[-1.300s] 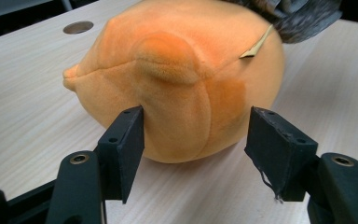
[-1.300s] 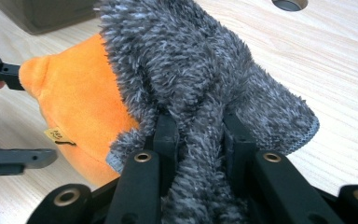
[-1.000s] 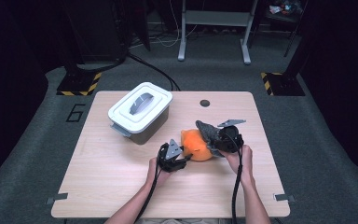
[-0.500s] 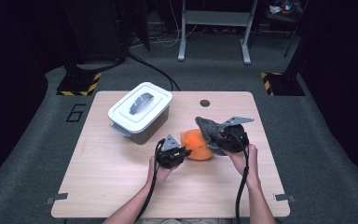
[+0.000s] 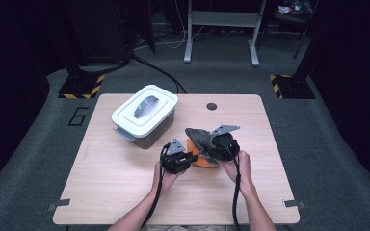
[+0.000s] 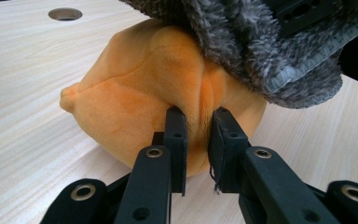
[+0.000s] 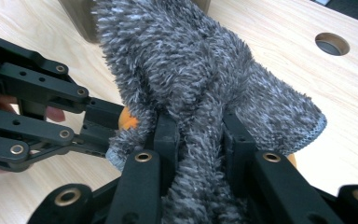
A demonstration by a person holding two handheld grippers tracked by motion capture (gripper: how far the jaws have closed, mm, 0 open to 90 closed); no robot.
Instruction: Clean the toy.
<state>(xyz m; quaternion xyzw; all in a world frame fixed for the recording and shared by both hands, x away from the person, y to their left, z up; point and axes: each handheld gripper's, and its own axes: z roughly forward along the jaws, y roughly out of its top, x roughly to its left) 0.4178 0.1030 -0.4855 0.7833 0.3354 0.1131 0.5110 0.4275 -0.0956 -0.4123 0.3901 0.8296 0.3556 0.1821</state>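
Orange plush toy (image 6: 158, 107) sits on the tabletop (image 5: 101, 183), near the middle and slightly toward the person's side, right of the white lidded box (image 5: 144, 115). Surface is short, soft pile, orange with a paler peach tone on the upper side; stitched seams run across it and a small rounded nub sticks out at one end. Shape is rounded and squat, bottom resting flat on the wood.

Grey fuzzy cloth (image 7: 191, 79) lies draped over the top of the toy. Pile is long and shaggy, mixed dark and light grey, with a knitted hem visible at one edge.

Left gripper (image 6: 198, 135): jaws have just been closing and now pinch a fold of the orange plush between the pads, nearly together. In the high view the left gripper (image 5: 176, 159) is at the toy's left side.

Right gripper (image 7: 198, 140): jaws nearly closed, clamped on a bunched fold of the grey cloth, which rises between them and spreads above. In the high view the right gripper (image 5: 221, 144) is at the toy's right side.
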